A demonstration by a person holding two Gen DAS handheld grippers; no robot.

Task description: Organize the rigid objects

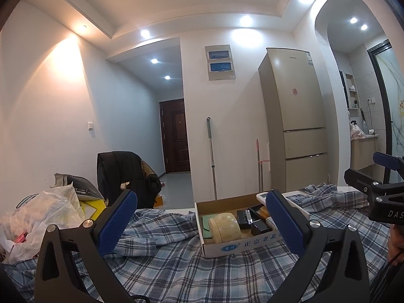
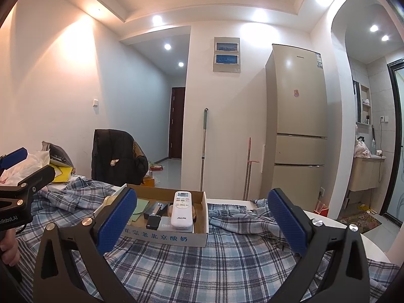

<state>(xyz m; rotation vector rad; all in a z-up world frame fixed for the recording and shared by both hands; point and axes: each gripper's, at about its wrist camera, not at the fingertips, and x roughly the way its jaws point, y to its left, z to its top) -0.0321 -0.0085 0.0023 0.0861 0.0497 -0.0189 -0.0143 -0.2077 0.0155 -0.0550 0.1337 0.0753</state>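
A low cardboard box (image 1: 227, 246) (image 2: 166, 238) sits on the plaid cloth ahead of both grippers. Inside lie a cream roll of tape (image 1: 225, 228), a green card (image 1: 206, 224) (image 2: 141, 205), black blocks (image 1: 244, 218) (image 2: 153, 221) and a white AUX remote (image 2: 182, 210) propped on the other items. My left gripper (image 1: 202, 223) is open and holds nothing; it hovers just short of the box. My right gripper (image 2: 203, 223) is likewise open and bare, near the box's front right. Each gripper shows at the edge of the other's view.
The blue plaid cloth (image 2: 214, 265) covers a white round table (image 2: 328, 221). Plastic bags (image 1: 40, 217) and a yellow item pile at the left. A chair with a black jacket (image 1: 126, 176) stands behind. A fridge (image 2: 298, 116), a mop and a hallway door lie beyond.
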